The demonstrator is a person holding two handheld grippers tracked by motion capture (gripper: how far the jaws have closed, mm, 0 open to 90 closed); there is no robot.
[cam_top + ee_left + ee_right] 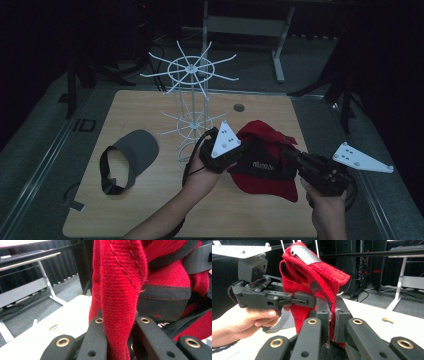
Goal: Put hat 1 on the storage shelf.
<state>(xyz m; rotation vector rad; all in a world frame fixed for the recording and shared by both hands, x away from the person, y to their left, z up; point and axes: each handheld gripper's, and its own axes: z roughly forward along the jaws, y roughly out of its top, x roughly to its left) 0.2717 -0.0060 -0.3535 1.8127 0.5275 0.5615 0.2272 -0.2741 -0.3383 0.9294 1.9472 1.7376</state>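
A red cap with a black band hangs just above the wooden table, held between both grippers. My left gripper is shut on the cap's left side; in the left gripper view a fold of the red cap is pinched in my left gripper. On the cap's right side my right gripper is also shut. The right gripper view shows my right gripper clamping the edge of the red cap, with the left gripper biting from the other side.
A tall white wire hat rack with radiating prongs stands on the table just behind my left gripper. A grey visor lies flat at the table's left. A round cable hole sits behind the cap. Table legs stand beyond.
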